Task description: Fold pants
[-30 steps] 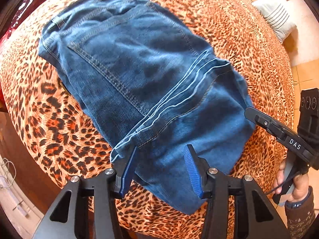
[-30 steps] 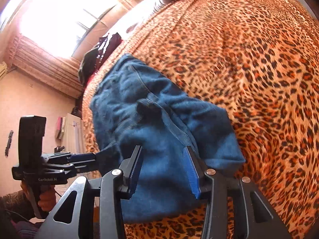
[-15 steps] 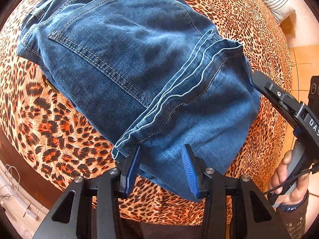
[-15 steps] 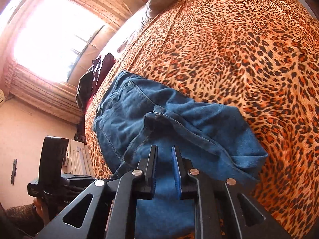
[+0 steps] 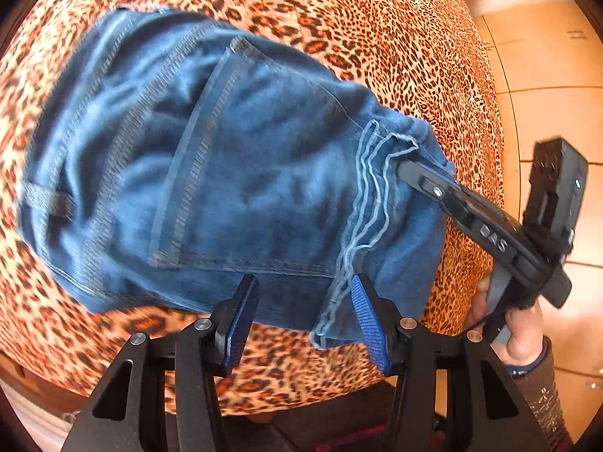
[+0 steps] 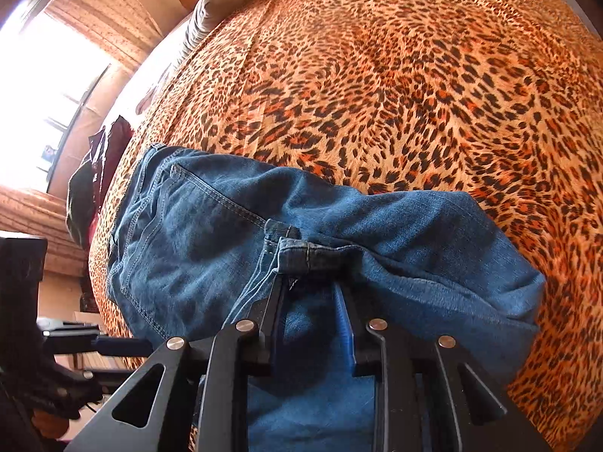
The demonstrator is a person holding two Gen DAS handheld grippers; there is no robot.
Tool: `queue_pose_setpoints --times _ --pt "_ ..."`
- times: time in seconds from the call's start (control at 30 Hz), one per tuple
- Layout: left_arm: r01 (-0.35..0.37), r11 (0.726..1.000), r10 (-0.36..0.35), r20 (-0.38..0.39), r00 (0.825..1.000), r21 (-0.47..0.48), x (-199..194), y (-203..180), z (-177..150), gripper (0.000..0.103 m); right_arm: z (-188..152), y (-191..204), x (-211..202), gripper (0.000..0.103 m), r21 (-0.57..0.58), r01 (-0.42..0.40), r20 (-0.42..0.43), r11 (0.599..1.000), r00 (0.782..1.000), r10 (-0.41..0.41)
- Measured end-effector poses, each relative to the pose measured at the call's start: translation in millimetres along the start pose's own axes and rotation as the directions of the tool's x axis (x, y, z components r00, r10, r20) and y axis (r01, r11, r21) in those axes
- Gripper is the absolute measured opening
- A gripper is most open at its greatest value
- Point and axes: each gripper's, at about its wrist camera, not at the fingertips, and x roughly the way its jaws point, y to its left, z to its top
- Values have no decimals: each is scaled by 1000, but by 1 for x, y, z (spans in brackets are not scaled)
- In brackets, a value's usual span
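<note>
Left tool [image 5: 301,324] opening, apart over jeans [image 5: 226,173]; right tool [image 6: 311,301] opening, denim between; window [image 6: 41,86] only right view.

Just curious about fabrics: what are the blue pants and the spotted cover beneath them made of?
The folded blue pants look like faded cotton denim: pale double stitching, a back pocket, frayed hems. The orange leopard-print bed cover looks like soft, short-piled fleece or plush, though the fibre cannot be told.
</note>
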Motion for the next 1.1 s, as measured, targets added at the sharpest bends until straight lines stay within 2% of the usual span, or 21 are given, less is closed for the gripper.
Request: queue_pose_setpoints --times 0.03,0.1,0.13,0.17,0.27,0.37,0.43,0.5,0.57,0.67,0.73,0.8,0.97,1.0,1.07,1.1 --pt "7 1000 -7 -1 1000 27 -13 13 11 53 -7 11 -8 29 27 3 29 1000 1000 -4" --pt "25 995 -24 -10 1000 93 -36 41 37 64 -22 42 -18 37 43 16 87 999 996 -19" --pt "12 993 -11 -10 1000 119 -45 54 51 65 -30 62 -19 45 37 34 105 999 994 -38" --pt "-13 990 15 -14 1000 141 -53 68 68 65 -37 82 -17 46 28 57 118 998 991 -60" --pt "-39 985 45 -36 998 169 -71 101 114 65 -59 138 -4 46 42 66 140 997 988 -71" --pt "-37 986 47 -54 997 165 -80 118 151 65 -73 181 13 46 36 64 116 997 991 -67" --pt "-35 988 45 -62 997 152 -83 127 168 65 -75 195 23 46 68 -35 79 997 996 29" --pt "-16 990 29 -91 995 141 -82 134 183 66 -78 193 29 47 153 -143 70 978 989 133" --pt "-18 991 32 -108 994 130 -81 138 186 66 -80 184 41 53 266 -263 65 927 965 255" --pt "-6 993 22 -138 990 116 -77 143 201 70 -85 169 66 56 420 -358 81 834 930 359" --pt "-10 992 32 -170 985 128 -69 141 210 70 -93 165 80 56 513 -415 122 752 902 414" --pt "-48 985 78 -175 981 166 -60 132 216 70 -100 163 90 57 578 -482 200 658 866 458" --pt "-69 976 109 -189 976 205 -49 126 228 72 -119 158 113 58 701 -557 341 446 810 477" --pt "-74 975 115 -192 975 208 -46 125 230 72 -122 156 117 58 718 -560 355 413 805 475" --pt "-81 972 127 -203 971 219 -40 123 232 73 -127 154 118 58 731 -563 386 385 807 447" --pt "-85 971 134 -211 968 224 -36 121 232 73 -129 151 120 59 739 -573 409 354 800 440"
